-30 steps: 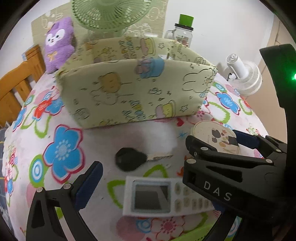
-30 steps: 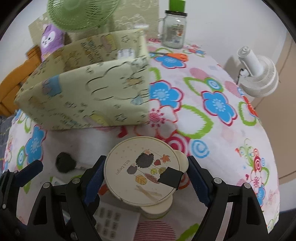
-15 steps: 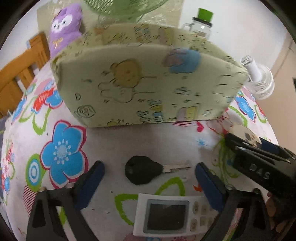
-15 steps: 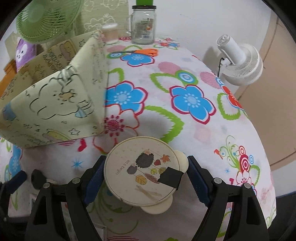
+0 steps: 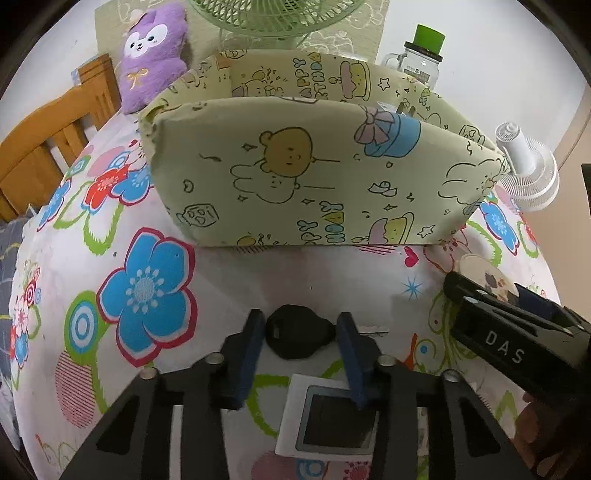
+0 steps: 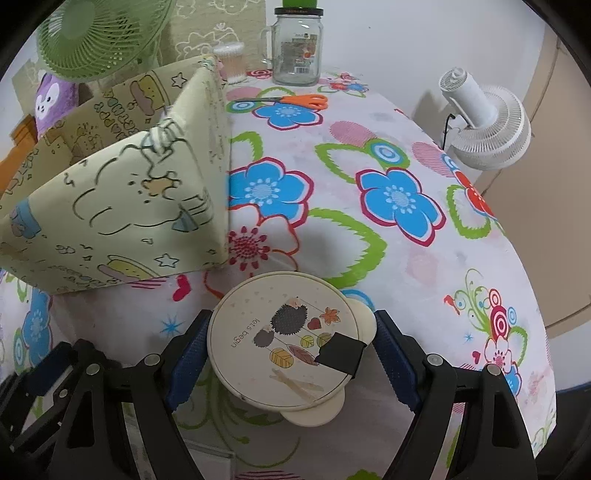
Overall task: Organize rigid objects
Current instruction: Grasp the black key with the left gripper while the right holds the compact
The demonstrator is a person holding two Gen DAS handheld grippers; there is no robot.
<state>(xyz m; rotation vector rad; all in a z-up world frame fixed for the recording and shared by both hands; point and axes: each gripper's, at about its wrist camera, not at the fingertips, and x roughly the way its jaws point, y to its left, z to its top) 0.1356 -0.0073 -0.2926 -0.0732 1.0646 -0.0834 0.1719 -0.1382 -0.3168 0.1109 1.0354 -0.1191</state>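
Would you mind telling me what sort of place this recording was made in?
Most likely a home, perhaps a dining corner: a table under a flowered tablecloth, a wooden chair beside it, and household odds like a purple plush toy and a green fan.

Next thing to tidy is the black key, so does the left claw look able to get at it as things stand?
Probably yes: the left claw already straddles the black key, closing on its head, with nothing in between.
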